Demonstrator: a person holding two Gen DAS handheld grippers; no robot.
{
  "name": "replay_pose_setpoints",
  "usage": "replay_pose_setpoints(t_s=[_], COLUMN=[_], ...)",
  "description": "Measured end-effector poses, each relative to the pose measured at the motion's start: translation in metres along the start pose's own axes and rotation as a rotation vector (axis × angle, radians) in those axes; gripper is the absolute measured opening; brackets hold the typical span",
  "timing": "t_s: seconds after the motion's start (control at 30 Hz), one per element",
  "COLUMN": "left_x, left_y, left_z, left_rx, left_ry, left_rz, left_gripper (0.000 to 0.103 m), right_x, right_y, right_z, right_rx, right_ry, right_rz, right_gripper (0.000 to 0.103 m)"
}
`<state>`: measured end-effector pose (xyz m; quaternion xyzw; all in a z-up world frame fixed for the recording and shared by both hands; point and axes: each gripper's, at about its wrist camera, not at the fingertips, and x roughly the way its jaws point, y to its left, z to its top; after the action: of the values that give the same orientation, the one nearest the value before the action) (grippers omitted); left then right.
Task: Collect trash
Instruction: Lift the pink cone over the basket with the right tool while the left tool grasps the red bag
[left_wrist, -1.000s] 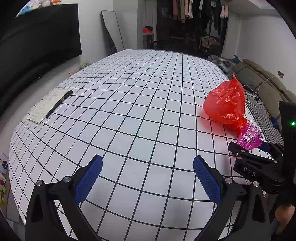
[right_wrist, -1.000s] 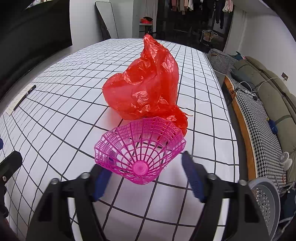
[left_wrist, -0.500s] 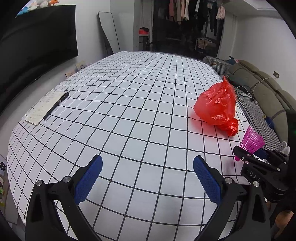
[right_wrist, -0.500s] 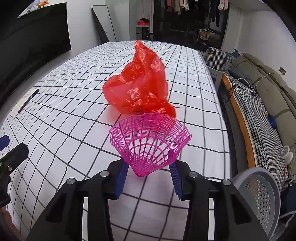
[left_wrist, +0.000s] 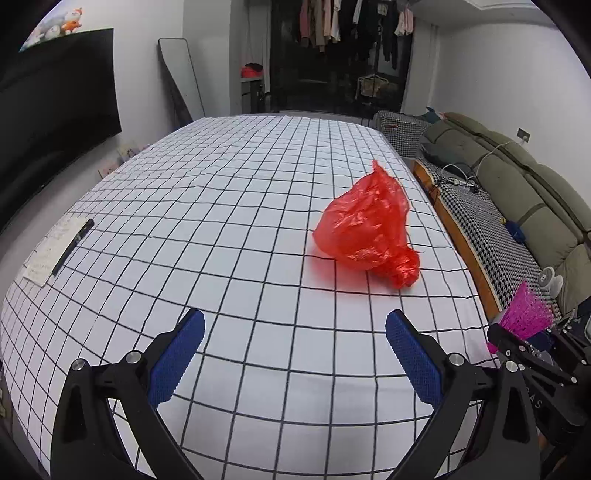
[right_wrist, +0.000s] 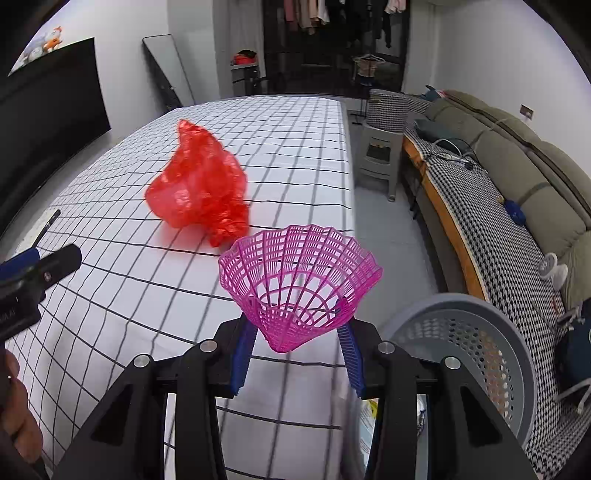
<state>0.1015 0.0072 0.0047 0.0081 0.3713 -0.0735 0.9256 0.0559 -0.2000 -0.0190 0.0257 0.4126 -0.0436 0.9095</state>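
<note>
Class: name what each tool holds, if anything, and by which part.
Right tool: pink mesh basket, gripped at its narrow base. Left tool: open, holding nothing.

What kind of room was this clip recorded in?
Most likely a lived-in home, a living room or studio: a green sofa along the wall, clothes hanging on a rack at the back, a large dark screen on the wall, and a table with a grid-pattern cloth.
</note>
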Motion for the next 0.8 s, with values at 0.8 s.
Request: replay_pose_setpoints(t_s=[0.8], left_x=[0.081], left_y=[-0.065], left_z=[0.065], left_rx=[0.074], left_ry=[0.029], left_rz=[-0.02], left_gripper=[0.097], right_x=[-0.003], right_y=[-0.094], right_z=[0.007], right_rx=[0.209], right_ry=[-0.02], right_rz=[-0.036], right_gripper=[0.041])
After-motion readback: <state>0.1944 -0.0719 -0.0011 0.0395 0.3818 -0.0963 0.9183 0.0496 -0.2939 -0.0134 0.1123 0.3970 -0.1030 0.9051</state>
